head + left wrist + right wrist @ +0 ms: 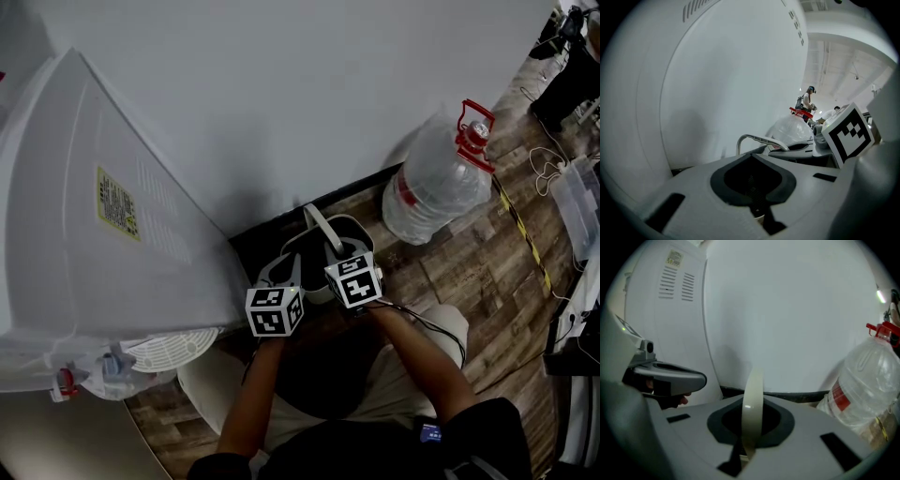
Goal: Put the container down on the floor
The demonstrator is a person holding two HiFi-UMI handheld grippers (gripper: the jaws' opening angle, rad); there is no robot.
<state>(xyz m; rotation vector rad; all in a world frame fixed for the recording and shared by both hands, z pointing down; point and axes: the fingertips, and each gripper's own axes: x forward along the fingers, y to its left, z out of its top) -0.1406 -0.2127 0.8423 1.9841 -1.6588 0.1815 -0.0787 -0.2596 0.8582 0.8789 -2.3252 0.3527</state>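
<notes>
A pale cream handle stands on edge between the jaws of my right gripper, which is shut on it. In the head view the handle arcs up toward the wall from the right gripper. The container's body is hidden under the grippers. My left gripper sits just left of the right one, jaws together. In the left gripper view the handle curves just past the left gripper's tip. A pale sliver shows in that gripper's slit, and I cannot tell what it is.
A white water dispenser stands close on the left against the white wall. A big clear water bottle with a red cap leans on the wood floor to the right. Cables, striped tape and a plastic box lie further right.
</notes>
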